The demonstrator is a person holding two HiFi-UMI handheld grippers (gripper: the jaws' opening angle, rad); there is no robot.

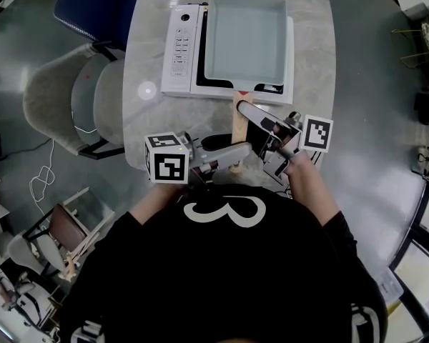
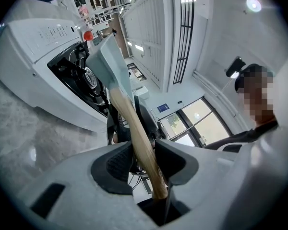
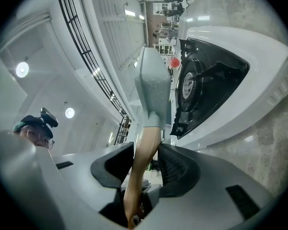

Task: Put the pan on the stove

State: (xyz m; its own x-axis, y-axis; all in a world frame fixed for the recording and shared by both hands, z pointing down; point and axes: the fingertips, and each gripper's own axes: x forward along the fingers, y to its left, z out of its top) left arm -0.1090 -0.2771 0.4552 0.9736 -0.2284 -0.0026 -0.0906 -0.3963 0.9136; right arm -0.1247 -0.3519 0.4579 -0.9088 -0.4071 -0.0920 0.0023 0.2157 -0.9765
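A square pale grey-blue pan (image 1: 247, 38) lies over the burner side of the white tabletop stove (image 1: 179, 48). Its wooden handle (image 1: 239, 125) points back toward me. My left gripper (image 1: 230, 154) is shut on the near end of the handle, which shows as a tan bar (image 2: 134, 133) pinched between the dark pads. My right gripper (image 1: 261, 123) is shut on the same handle (image 3: 146, 152) from the other side. Both gripper views look up along the handle to the pan (image 2: 110, 56) (image 3: 153, 87) beside the black burner grate (image 3: 201, 90). Whether the pan's base touches the grate is hidden.
The stove sits on a grey marble-look table (image 1: 307, 20), its button panel (image 1: 180, 45) at the left. A grey chair (image 1: 64, 98) and a blue chair (image 1: 93, 6) stand to the table's left. My own body fills the bottom of the head view.
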